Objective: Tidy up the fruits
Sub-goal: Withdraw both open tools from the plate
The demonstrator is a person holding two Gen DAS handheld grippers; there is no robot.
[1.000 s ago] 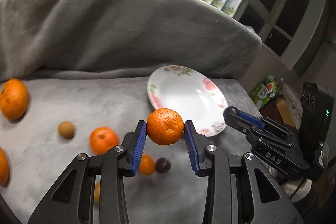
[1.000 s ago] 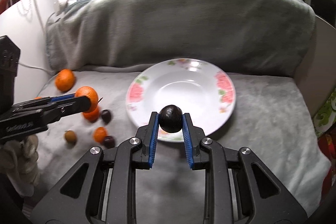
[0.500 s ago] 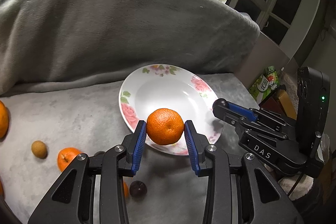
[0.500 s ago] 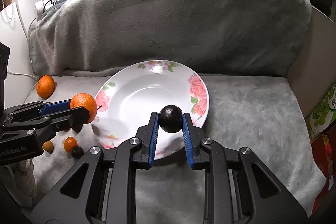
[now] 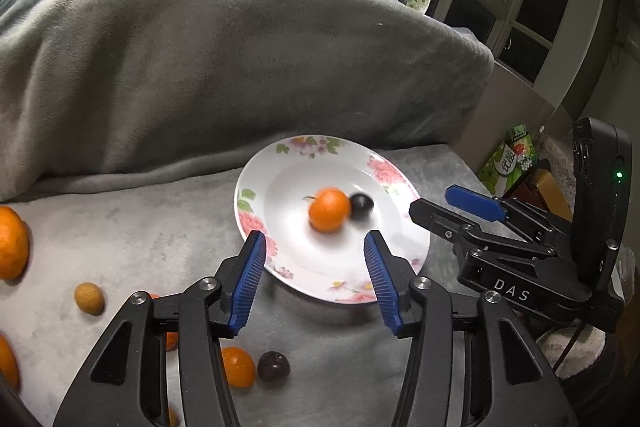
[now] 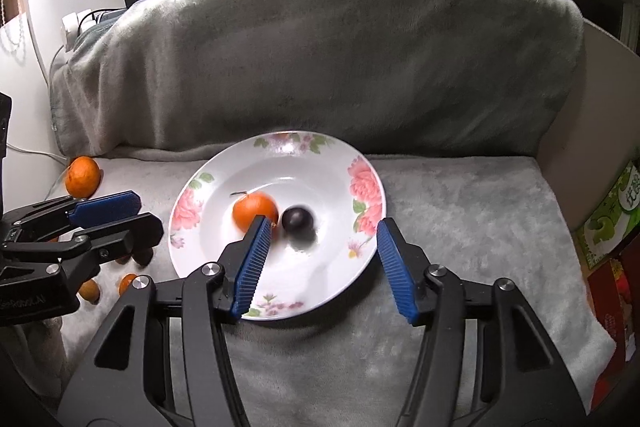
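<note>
A white plate with pink flowers (image 5: pixel 384 171) (image 6: pixel 362 179) lies on the grey blanket. In its well a mandarin (image 5: pixel 329 209) (image 6: pixel 254 211) and a dark plum (image 5: pixel 362 205) (image 6: pixel 297 220) sit side by side, both slightly blurred. My left gripper (image 5: pixel 316 283) hovers over the plate's near rim, its jaws opening with nothing between them. My right gripper (image 6: pixel 322 267) is likewise opening and empty above the near rim; it shows in the left wrist view (image 5: pixel 460 207) at the plate's right. The left gripper (image 6: pixel 112 215) shows at the plate's left in the right wrist view.
Loose fruit lies left of the plate: a large orange (image 5: pixel 12 243) (image 6: pixel 82 175), a brown longan (image 5: pixel 89 298), a small orange fruit (image 5: pixel 238 367) and another dark plum (image 5: pixel 273 366). The blanket-covered backrest (image 5: pixel 200 67) rises behind. Boxes (image 6: pixel 612 219) stand at the right edge.
Both grippers have let go: the mandarin left the left jaws and the plum the right jaws, and both now lie in the plate. Both pairs of jaws stand wider.
</note>
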